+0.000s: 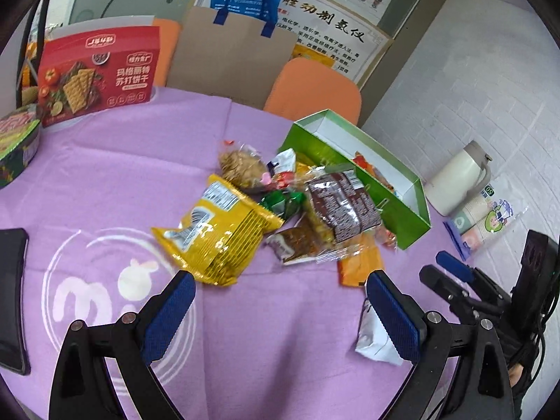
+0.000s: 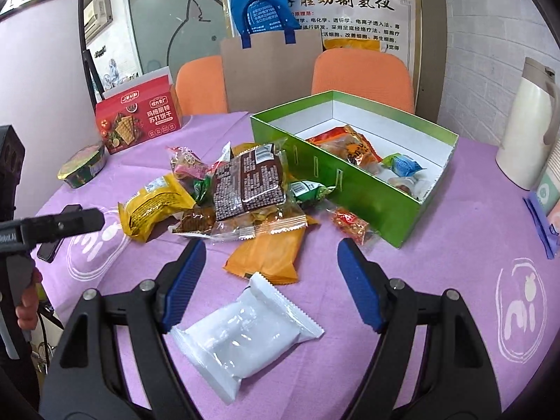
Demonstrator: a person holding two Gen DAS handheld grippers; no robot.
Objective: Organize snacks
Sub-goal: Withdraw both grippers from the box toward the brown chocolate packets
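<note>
A heap of snack packets lies on the purple tablecloth (image 1: pixel 105 182): a yellow bag (image 1: pixel 217 234) (image 2: pixel 150 206), a brown packet (image 1: pixel 341 203) (image 2: pixel 246 183) and an orange packet (image 2: pixel 266 253) (image 1: pixel 360 267). Behind them stands an open green box (image 2: pixel 364 189) (image 1: pixel 353 171) holding several snacks. A white packet (image 2: pixel 245 336) (image 1: pixel 372 332) lies flat between my right gripper's (image 2: pixel 271 273) open fingers. My left gripper (image 1: pixel 280 297) hangs open above the cloth, in front of the yellow bag, holding nothing.
A red cracker box (image 1: pixel 98 73) (image 2: pixel 138 119) and a round tin (image 1: pixel 17 143) (image 2: pixel 82 169) stand at the far left. A black phone (image 1: pixel 12 297) lies at the left edge. A white jug (image 1: pixel 455 178) (image 2: pixel 525 126) and paper cups (image 1: pixel 486 217) sit right. Orange chairs (image 2: pixel 360 73) stand behind.
</note>
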